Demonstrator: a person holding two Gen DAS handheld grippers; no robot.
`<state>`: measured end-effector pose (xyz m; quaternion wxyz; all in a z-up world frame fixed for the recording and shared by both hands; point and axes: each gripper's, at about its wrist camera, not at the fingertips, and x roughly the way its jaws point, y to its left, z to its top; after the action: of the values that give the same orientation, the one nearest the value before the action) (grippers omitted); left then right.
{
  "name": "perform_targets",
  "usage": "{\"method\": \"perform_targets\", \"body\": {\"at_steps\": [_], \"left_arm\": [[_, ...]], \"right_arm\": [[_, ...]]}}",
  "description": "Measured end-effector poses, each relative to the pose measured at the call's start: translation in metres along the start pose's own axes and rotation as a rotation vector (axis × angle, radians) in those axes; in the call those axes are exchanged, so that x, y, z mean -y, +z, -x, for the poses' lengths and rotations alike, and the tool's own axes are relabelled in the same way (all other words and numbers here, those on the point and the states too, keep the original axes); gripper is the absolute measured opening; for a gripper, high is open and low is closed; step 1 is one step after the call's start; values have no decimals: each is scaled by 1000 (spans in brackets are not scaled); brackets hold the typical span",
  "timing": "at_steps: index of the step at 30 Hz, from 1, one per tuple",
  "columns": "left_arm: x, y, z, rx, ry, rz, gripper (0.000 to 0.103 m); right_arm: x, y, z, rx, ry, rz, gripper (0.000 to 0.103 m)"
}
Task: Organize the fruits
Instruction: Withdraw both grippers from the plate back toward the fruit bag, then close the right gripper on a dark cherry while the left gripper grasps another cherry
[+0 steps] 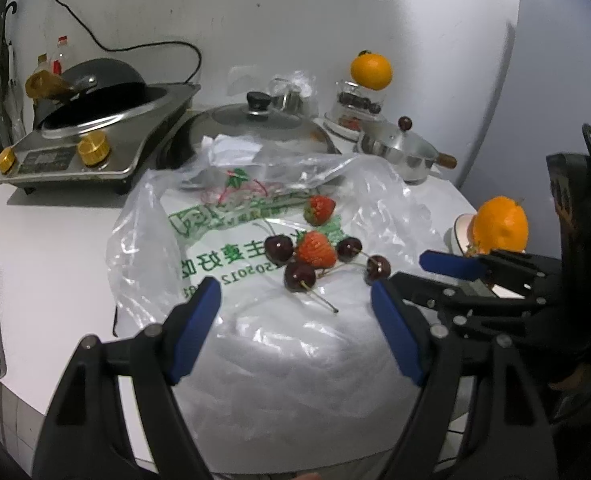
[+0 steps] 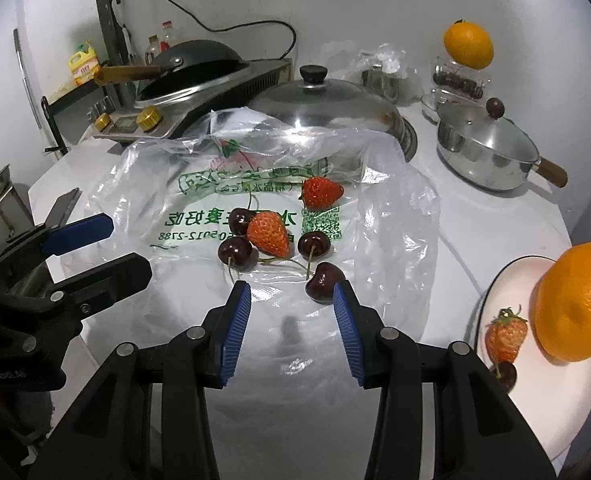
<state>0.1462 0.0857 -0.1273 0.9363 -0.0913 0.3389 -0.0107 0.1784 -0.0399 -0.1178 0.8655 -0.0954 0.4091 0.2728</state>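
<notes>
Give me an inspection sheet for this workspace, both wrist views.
Surface: white counter, plastic bag spread flat on it.
Job's things: four cherries and two strawberries on the bag; plate holds an orange, strawberry, cherry.
Clutter: wok, lid, saucepan, bottles, second orange on a jar.
Grippers: left gripper open, empty; right gripper open, empty, cherry near one fingertip.
Cables: black cord along the wall.
Surroundings: white wall.

Cherries [image 2: 279, 248] on bag [image 2: 395, 216]
</notes>
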Motion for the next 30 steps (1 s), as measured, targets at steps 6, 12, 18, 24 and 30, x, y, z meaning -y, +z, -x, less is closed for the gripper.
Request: {"method": "perform_targets", "body": {"at_steps": [6, 12, 18, 24, 30], "left_arm": [[-3, 2, -14, -20, -2, 4, 79], [-5, 4, -28, -37, -3, 6, 79], [-5, 7, -37, -47, -2, 0, 79], [-5, 8, -45, -59, 6, -2, 79], [-3, 11, -53, -74, 15, -13, 79]], "right_arm": [[3, 3, -17, -26, -3, 5, 46], [12, 3, -31, -53, -2, -14, 46], [17, 6, -38, -62, -1, -19, 46], [19, 6, -46, -71, -1, -17, 46], [20, 7, -50, -75, -1, -13, 46]]}}
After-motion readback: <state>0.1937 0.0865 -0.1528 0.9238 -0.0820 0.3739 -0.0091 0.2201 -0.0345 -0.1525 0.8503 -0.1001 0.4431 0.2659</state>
